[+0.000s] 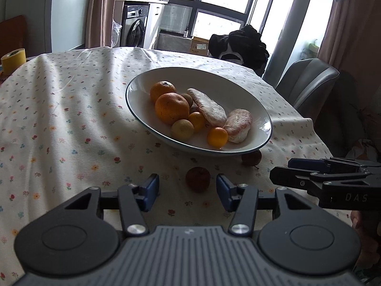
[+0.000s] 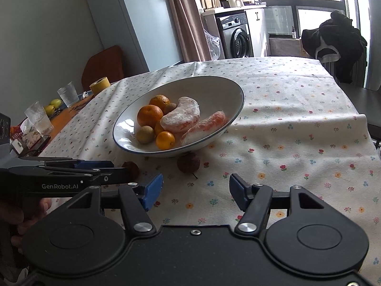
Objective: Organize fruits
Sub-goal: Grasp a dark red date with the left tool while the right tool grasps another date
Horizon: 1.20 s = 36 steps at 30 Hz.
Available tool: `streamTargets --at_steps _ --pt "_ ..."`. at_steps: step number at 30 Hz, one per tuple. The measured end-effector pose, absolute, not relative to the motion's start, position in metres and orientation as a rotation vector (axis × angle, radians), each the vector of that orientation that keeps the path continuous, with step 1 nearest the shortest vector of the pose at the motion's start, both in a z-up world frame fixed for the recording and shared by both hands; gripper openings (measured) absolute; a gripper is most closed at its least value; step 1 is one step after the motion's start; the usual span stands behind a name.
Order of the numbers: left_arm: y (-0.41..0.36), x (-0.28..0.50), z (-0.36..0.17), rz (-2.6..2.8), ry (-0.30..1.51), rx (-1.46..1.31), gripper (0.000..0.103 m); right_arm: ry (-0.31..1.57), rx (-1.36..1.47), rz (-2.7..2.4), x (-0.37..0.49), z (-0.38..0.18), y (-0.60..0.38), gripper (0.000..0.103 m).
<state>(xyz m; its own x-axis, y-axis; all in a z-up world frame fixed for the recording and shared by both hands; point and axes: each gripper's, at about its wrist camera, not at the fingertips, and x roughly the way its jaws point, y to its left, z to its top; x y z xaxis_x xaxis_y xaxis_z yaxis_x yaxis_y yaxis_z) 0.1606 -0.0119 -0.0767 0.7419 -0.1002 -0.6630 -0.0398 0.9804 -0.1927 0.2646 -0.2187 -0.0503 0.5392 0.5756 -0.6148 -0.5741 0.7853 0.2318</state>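
Both claws, left (image 1: 187, 191) and right (image 2: 196, 190), gape empty above a floral-clothed desk (image 1: 71, 124); a wrinkled dark fruit (image 1: 198, 179) lies before the glossy white bowl (image 1: 259, 116) of smooth oranges (image 1: 172, 108).

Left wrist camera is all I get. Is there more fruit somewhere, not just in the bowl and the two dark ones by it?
Observer: Yes. Two yellow-green fruits sit past the cloth's edge, next to two glasses.
Operator: Is the other gripper open? I only see it sideways.
Observer: The right gripper is open and holds nothing.
Operator: What's in front of it?
Observer: The dark fruit with a stem lies just ahead of it, close by the bowl.
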Motion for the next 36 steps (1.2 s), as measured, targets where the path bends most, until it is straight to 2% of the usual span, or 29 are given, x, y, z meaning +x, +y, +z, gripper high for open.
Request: streamTargets --at_steps 5,7,8,17,25,28,30,36 --pt "-0.015 0.168 -0.079 -0.039 0.734 -0.200 0.041 0.748 0.003 0.682 0.269 -0.055 -0.215 0.058" --pt "-0.015 0.171 -0.078 -0.036 0.738 -0.200 0.025 0.744 -0.004 0.688 0.270 -0.055 -0.211 0.058" --pt "-0.013 0.172 -0.078 -0.035 0.742 -0.208 0.021 0.744 -0.002 0.691 0.271 -0.055 -0.210 0.058" --pt "-0.001 0.168 -0.073 0.006 0.730 -0.219 0.021 0.738 -0.034 0.681 0.280 -0.057 -0.196 0.057" --pt "0.010 0.161 -0.069 0.033 0.714 -0.243 0.021 0.739 -0.031 0.689 0.285 -0.058 -0.189 0.048" --pt "0.010 0.158 -0.065 0.037 0.700 -0.239 0.021 0.733 -0.044 0.689 0.284 -0.059 -0.185 0.043" --pt "0.010 0.155 -0.062 0.037 0.693 -0.237 0.021 0.723 -0.063 0.699 0.282 -0.059 -0.183 0.023" --pt "0.011 0.147 -0.057 0.042 0.675 -0.239 0.021 0.716 -0.054 0.683 0.274 -0.054 -0.191 0.023"
